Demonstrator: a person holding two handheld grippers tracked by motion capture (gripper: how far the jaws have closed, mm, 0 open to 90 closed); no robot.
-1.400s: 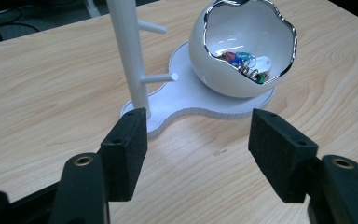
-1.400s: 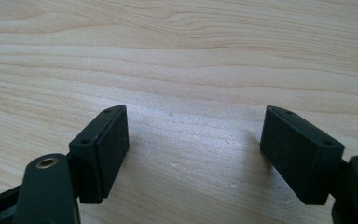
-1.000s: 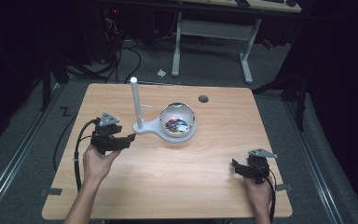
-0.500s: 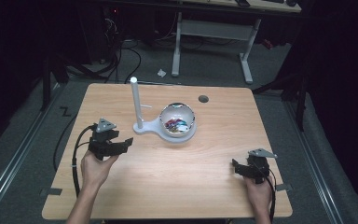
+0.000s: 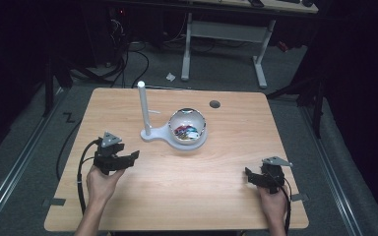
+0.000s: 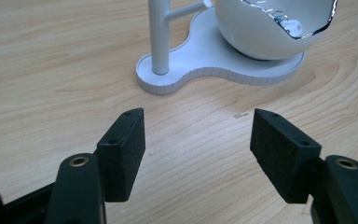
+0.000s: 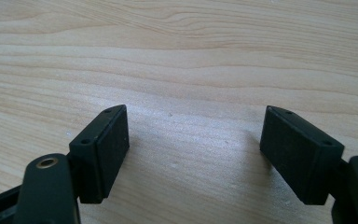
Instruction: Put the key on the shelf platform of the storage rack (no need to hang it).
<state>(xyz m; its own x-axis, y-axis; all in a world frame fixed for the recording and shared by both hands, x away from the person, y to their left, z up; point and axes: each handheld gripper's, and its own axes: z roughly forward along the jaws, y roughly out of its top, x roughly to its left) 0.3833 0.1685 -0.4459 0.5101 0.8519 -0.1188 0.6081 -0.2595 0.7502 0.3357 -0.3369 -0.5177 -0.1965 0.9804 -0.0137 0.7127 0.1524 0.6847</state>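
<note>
A white stand has an upright post (image 5: 141, 105) and a flat base (image 5: 150, 133) that carries a white bowl (image 5: 187, 127) with small colourful pieces inside. In the left gripper view the post (image 6: 158, 37), base (image 6: 168, 84) and bowl (image 6: 261, 32) lie just beyond the jaws. My left gripper (image 5: 128, 158) (image 6: 198, 116) sits low over the wood, left of and nearer than the stand. It is open, its jaws have just been opening slightly wider, and nothing is between them. My right gripper (image 5: 248, 174) (image 7: 194, 112) rests open near the front right of the table (image 5: 236, 147), with bare wood between its pads.
A dark round hole (image 5: 214, 104) sits in the tabletop behind the bowl. Beyond the table stand a white-legged desk (image 5: 221, 32) and cables on the grey floor (image 5: 128, 59). A cable (image 5: 81, 167) trails from the left gripper over the table's left edge.
The left hand has drawn its gripper down and back toward the front edge, away from the stand. The right hand has stayed still.
</note>
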